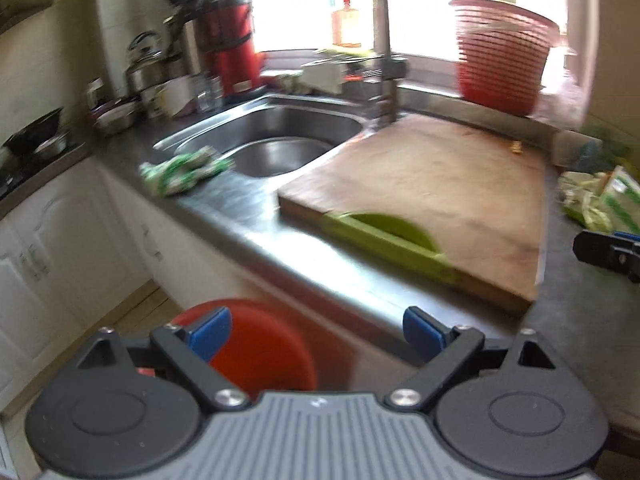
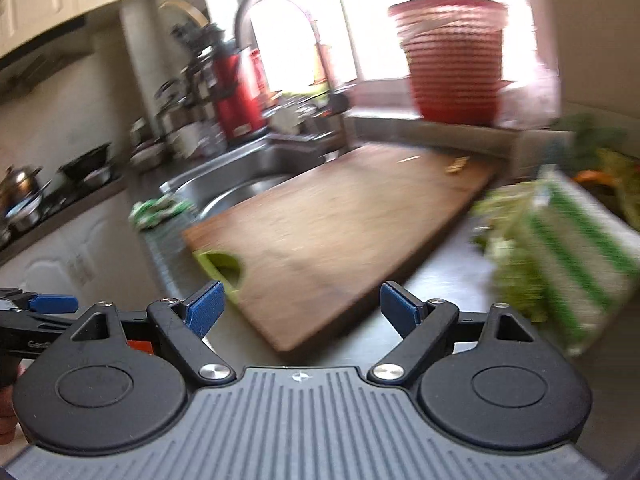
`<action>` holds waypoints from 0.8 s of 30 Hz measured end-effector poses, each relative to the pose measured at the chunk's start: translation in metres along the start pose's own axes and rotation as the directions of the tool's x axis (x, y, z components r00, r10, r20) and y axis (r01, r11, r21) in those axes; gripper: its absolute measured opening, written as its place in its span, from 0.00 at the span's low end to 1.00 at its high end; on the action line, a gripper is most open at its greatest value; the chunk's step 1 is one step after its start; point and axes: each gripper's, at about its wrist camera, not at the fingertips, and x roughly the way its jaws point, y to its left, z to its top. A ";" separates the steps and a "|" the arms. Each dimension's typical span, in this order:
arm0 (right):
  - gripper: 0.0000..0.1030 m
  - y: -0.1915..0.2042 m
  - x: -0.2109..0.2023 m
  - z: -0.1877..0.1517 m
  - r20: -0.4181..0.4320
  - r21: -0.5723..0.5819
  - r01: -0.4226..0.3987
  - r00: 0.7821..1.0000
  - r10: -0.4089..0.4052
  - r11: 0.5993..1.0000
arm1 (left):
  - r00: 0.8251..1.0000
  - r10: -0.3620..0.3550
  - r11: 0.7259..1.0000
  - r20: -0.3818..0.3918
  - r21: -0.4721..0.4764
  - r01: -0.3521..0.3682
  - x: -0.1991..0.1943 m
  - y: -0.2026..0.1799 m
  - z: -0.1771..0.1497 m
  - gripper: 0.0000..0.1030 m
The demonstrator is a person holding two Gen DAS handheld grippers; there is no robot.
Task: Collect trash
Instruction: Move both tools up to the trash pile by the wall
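Note:
A crumpled green and white wrapper (image 1: 182, 170) lies on the steel counter at the sink's front left rim; it also shows in the right wrist view (image 2: 158, 210). A second green and white striped bag (image 2: 560, 256) lies on the counter right of the wooden cutting board (image 2: 340, 232), and shows at the right edge of the left wrist view (image 1: 600, 200). My left gripper (image 1: 316, 332) is open and empty, held off the counter's front edge above a red bin (image 1: 260, 352). My right gripper (image 2: 302, 310) is open and empty over the board's near corner.
The steel sink (image 1: 276, 136) with a tall faucet (image 1: 382, 40) lies behind the board (image 1: 432, 196). A red basket (image 1: 502, 56) stands on the window sill. A red thermos (image 1: 230, 36), pots and bowls crowd the back left. White cabinets (image 1: 60, 240) run below the counter.

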 end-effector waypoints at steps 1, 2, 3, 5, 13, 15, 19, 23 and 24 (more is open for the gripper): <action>1.00 -0.004 -0.006 -0.002 0.014 0.010 0.023 1.000 -0.023 1.000 | 1.000 -0.016 1.000 0.005 0.012 0.016 -0.001 -0.008 0.002 0.90; 1.00 -0.011 -0.010 -0.002 0.026 0.017 0.043 0.999 -0.044 0.999 | 1.000 -0.028 0.999 0.009 0.022 0.028 -0.002 -0.015 0.003 0.90; 1.00 -0.020 -0.019 -0.003 0.043 0.026 0.071 0.997 -0.072 0.997 | 0.999 -0.044 0.998 0.014 0.036 0.044 -0.003 -0.023 0.006 0.90; 1.00 -0.037 -0.033 -0.005 0.074 0.043 0.122 0.989 -0.125 0.992 | 0.997 -0.070 0.996 0.021 0.057 0.069 -0.005 -0.037 0.009 0.90; 1.00 -0.110 -0.111 -0.031 0.175 0.202 0.369 0.898 -0.404 0.907 | 0.976 -0.210 0.966 0.050 0.165 0.200 -0.014 -0.100 0.016 0.90; 1.00 -0.126 -0.125 -0.040 0.182 0.241 0.416 0.868 -0.461 0.877 | 0.968 -0.247 0.951 0.054 0.203 0.232 -0.017 -0.118 0.017 0.90; 1.00 -0.160 -0.142 -0.056 0.152 0.306 0.470 0.834 -0.530 0.828 | 0.944 -0.325 0.914 0.053 0.276 0.299 -0.023 -0.157 0.016 0.90; 1.00 -0.187 -0.136 -0.061 0.114 0.362 0.459 0.842 -0.527 0.812 | 0.918 -0.391 0.866 0.058 0.361 0.346 -0.031 -0.197 0.013 0.90; 1.00 -0.195 -0.136 -0.063 0.106 0.373 0.454 0.846 -0.523 0.809 | 0.911 -0.408 0.852 0.060 0.384 0.356 -0.032 -0.207 0.013 0.90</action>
